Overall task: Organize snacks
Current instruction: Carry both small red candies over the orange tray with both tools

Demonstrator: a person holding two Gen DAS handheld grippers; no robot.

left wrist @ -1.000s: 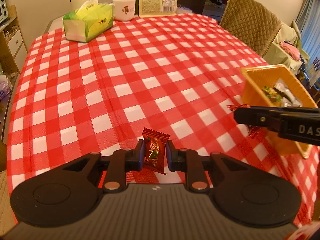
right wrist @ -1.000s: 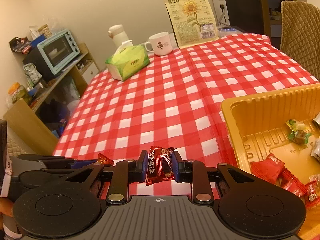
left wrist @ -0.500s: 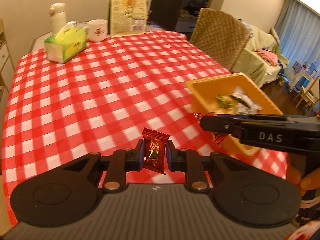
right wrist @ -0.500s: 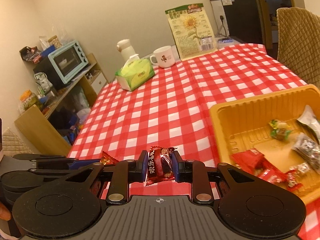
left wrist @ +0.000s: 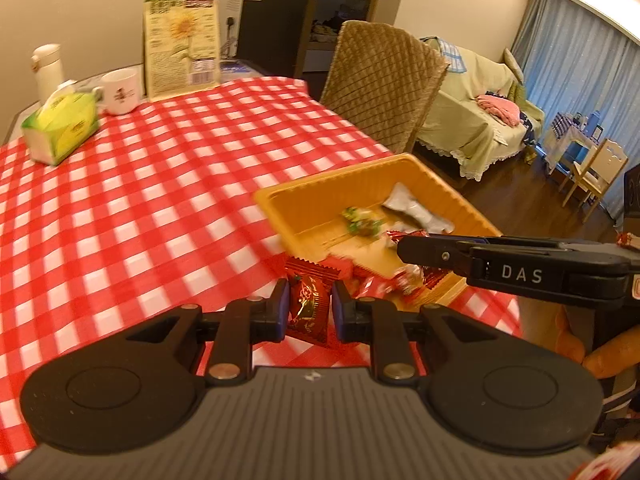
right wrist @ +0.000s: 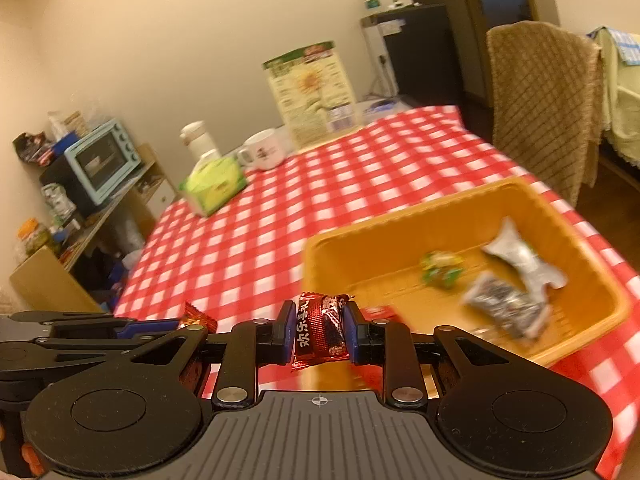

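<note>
My left gripper [left wrist: 310,306] is shut on a dark red candy packet [left wrist: 308,304], held just short of the near left corner of the orange tray [left wrist: 304,194]. My right gripper [right wrist: 319,330] is shut on a red and black candy bar [right wrist: 320,330], held over the tray's [right wrist: 384,226] near left edge. The tray holds a green candy [right wrist: 440,272], a silver wrapper [right wrist: 520,258], a dark packet [right wrist: 504,308] and red packets [left wrist: 404,280]. The right gripper shows side-on in the left wrist view [left wrist: 404,246]; the left gripper shows at the lower left of the right wrist view [right wrist: 176,324].
On the red checked tablecloth [left wrist: 140,200] at the far end stand a green tissue box [left wrist: 60,128], a white mug [left wrist: 120,92], a white flask [left wrist: 47,68] and a sunflower seed bag [left wrist: 182,42]. A quilted chair [left wrist: 380,84] stands to the right of the table. A shelf with a toaster oven [right wrist: 100,160] is to the left.
Both grippers have swung right toward the tray, each still holding its candy. The tray now sits closer and more central in both views.
</note>
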